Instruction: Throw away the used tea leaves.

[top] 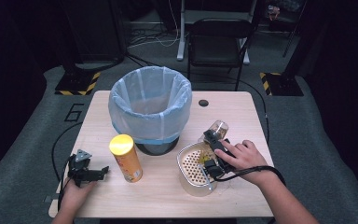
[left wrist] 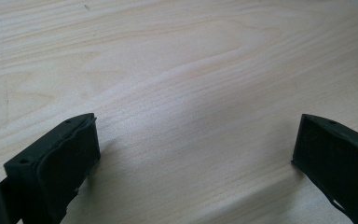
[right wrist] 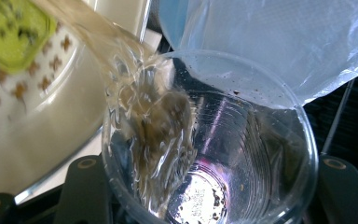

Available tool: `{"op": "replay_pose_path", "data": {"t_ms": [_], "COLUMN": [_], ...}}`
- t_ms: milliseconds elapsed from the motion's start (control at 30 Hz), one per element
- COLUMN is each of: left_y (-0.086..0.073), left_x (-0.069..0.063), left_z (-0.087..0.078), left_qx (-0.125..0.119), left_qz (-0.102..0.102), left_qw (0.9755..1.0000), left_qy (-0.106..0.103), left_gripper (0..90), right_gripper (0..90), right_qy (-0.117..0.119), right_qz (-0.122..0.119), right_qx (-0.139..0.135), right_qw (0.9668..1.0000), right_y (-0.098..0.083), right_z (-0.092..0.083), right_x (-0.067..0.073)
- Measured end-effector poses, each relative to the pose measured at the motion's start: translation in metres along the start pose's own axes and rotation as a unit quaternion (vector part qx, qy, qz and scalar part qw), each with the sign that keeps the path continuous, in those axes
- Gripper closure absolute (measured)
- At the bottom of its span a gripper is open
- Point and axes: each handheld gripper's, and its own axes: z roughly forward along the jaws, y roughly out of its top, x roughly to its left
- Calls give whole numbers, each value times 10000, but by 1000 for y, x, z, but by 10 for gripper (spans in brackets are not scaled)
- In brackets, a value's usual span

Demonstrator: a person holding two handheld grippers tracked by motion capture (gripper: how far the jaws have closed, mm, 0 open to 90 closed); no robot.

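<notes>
There, my right gripper (top: pixel 213 150) had its fingers clamped on the clear plastic cup (right wrist: pixel 214 154), one finger on each side of the wall. The cup was tipped over, its mouth turned toward the cream strainer basket (top: pixel 186 175), and brownish liquid (right wrist: pixel 154 121) ran out over its rim toward that basket. In the high view the cup (top: pixel 216 128) sat just above my right hand (top: pixel 244 156), at the far right edge of the basket. A yellow-green scrap (right wrist: pixel 11 32) lay on the basket's perforated floor. The basket stood on the counter (top: pixel 223 112) toward my right, just in front of the bin with its pale blue liner (top: pixel 150 102).

My left gripper (top: pixel 87 171) rested low over the near left corner of the counter, fingers (left wrist: pixel 58 163) wide apart with bare wood between them, gripping nothing. The yellow-lidded chip can (top: pixel 126 157) stood upright between that gripper and the basket, just beside the bin's foot.
</notes>
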Motion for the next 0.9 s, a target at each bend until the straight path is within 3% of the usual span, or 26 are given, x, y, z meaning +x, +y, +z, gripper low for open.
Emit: {"op": "replay_pose_path", "data": {"t_ms": [33, 67, 100, 133, 167, 200, 267, 300, 333, 400, 467, 667, 833, 900], "left_y": [0, 0, 0, 0, 0, 0, 0, 0, 0, 0, 0, 0, 0, 0], "left_x": [0, 0, 0, 0, 0, 0, 0, 0, 0, 0, 0, 0, 0, 0], "left_z": [0, 0, 0, 0, 0, 0, 0, 0, 0, 0, 0, 0, 0, 0], "left_qx": [-1, -3, -1, -2, -2, -2, -4, -4, -3, -3, -2, 0, 1, -2], "left_qz": [-3, -3, -3, -3, -3, -5, -6, -6, -4, -4, -5, -3, -1, -5], "left_qw": [10000, 10000, 10000, 10000, 10000, 10000, 10000, 10000, 10000, 10000, 10000, 10000, 10000, 10000], "left_qy": [0, -1, -1, -1, -1, 0, 0, 0, 0, 0, -1, -1, 0, 0], "left_gripper": [2, 2, 2, 2, 2, 2, 2, 2, 2, 2, 2, 2, 2, 2], "right_gripper": [398, 398, 397, 397, 397, 396, 394, 394, 394, 394, 394, 393, 393, 393], "right_qy": [22, -125, -172, -91, -91, -272, -435, -435, -419, -465, -419, -449, -435, -405], "right_qz": [-213, -665, -912, -1026, -1026, -1381, -1631, -1631, -1764, -1619, -1729, -1702, -1594, -1406], "right_qx": [40, 33, 108, 234, 234, 324, 272, 272, 258, 178, 155, 75, 22, 49], "right_qw": [9998, 9977, 9956, 9944, 9944, 9895, 9853, 9853, 9831, 9855, 9839, 9844, 9862, 9892], "right_y": [0, 0, 0, 0, 0, 0, 1, 1, 2, 3, 5, 9, 9, 8], "right_z": [0, 1, 1, 0, 0, 0, -2, -2, -6, -8, -11, -12, -13, -13], "right_x": [0, -1, 2, 13, 13, 14, 22, 22, 18, 17, 15, 15, 11, 11]}}
